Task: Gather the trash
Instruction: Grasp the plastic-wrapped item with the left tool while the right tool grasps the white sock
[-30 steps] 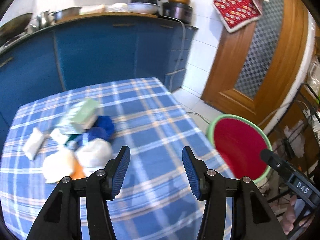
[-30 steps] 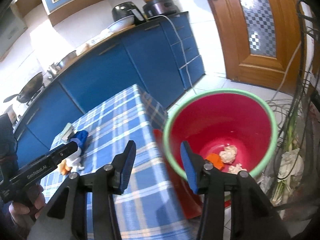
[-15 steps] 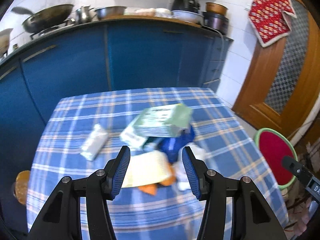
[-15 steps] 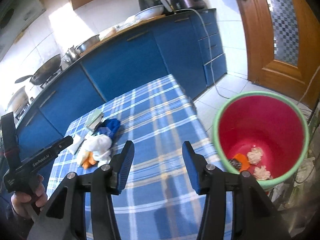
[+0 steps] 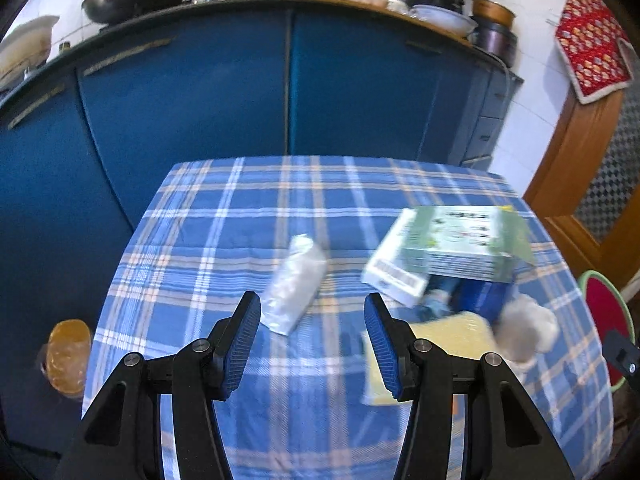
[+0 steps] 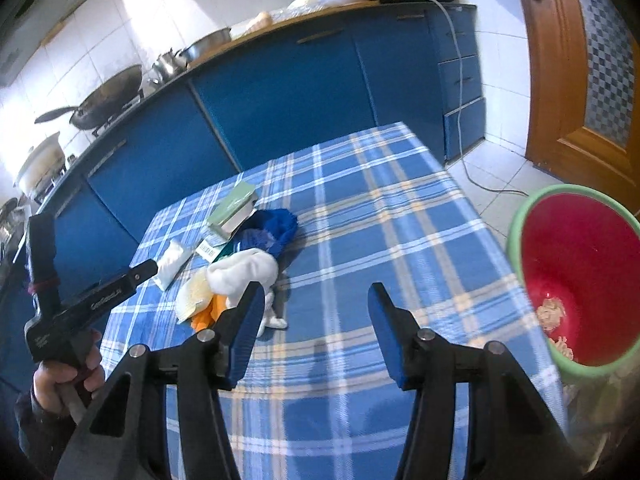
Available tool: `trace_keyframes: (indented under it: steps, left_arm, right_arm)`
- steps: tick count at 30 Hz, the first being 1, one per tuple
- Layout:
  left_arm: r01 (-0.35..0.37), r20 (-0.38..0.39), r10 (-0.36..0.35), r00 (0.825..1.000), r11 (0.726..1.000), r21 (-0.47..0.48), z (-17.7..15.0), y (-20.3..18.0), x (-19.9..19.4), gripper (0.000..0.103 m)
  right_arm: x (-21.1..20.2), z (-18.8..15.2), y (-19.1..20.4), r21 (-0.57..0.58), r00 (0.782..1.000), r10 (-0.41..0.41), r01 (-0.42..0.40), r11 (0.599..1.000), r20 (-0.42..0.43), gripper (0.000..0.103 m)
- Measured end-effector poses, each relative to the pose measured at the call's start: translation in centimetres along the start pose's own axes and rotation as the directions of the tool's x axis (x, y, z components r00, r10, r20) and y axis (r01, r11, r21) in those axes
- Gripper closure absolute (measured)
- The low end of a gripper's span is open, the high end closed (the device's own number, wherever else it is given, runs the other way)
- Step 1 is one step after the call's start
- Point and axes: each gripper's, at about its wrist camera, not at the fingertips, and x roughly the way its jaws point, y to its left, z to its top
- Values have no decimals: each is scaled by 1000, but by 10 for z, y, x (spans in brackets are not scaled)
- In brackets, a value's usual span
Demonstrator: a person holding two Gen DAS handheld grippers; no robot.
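Bin point(image 6: 576, 280): rigid, off the table edge, right of R gripper point(image 6: 316, 336), scraps inside. Box point(image 5: 460, 248): light, stiff, ahead-right of L gripper point(image 5: 312, 340); judge grip across short edges. Packet point(image 5: 296, 284): soft, prob. slippery, just ahead between L tips; pinch mid-body. Both grippers wide, holding nothing.

The left wrist view looks down low over the checked table point(image 5: 224, 216), facing the blue cabinets point(image 5: 200, 92); the right wrist view sits farther back (table corner beyond its jaws, red bucket point(image 6: 580, 280) right); both share the trash pile point(image 6: 240, 264).
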Motion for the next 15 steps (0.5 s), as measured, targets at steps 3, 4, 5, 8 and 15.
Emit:
trace_keyframes:
  steps: [3,4,5,8,15]
  left_arm:
    - [-10,-18,10,1000,1000,-11,3,8,14,47]
    - [-11,-22,10,1000,1000,-13,3,10,17,47]
    - [-10,-28,10,1000,1000,-15,4,11,21,47]
    - [-1,-41,0,999,1000,-20,5,15,32,47]
    - [17,-61,-19,998,999,-38,4,19,50,47]
  right_arm:
    - [12,0,7,-15,1000,1,-1,1000,-21,47]
    - [15,0,9,-19,1000,2,-2,1000,-27,47]
    - [19,0,12,-24,999,3,-4,1000,-34,47]
    - [30,0,18,-36,999,5,-7,999,-52,47]
    - [55,-1,32,-62,995,11,-16,998,-96,47]
